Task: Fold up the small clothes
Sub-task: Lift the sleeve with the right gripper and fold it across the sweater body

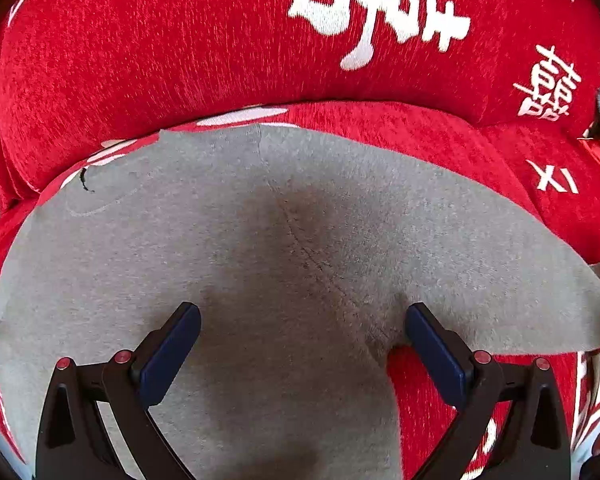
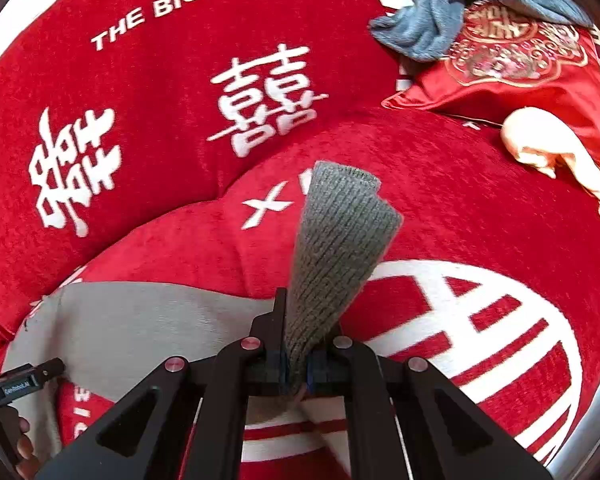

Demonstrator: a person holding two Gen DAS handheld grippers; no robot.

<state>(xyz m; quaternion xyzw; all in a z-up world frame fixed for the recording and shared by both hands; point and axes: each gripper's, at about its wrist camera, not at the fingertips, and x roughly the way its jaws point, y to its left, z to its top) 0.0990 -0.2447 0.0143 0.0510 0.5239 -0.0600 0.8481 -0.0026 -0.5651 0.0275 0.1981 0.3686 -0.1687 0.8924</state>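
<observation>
A small grey garment [image 1: 300,240] lies spread flat on the red sofa seat [image 1: 460,140]. My left gripper [image 1: 302,340] is open just above its middle, fingers wide apart, holding nothing. In the right wrist view my right gripper [image 2: 296,364] is shut on the garment's grey ribbed cuff [image 2: 340,236], which sticks up and forward from the jaws. The flat grey body of the garment [image 2: 140,320] lies to the left, with the left gripper's tip [image 2: 20,384] over its edge.
The red sofa backrest [image 2: 180,100] with white characters rises behind. A blue-grey cloth [image 2: 440,12] lies over a red embroidered cushion [image 2: 520,72] at the far right, with a pale peach item [image 2: 548,144] beside it.
</observation>
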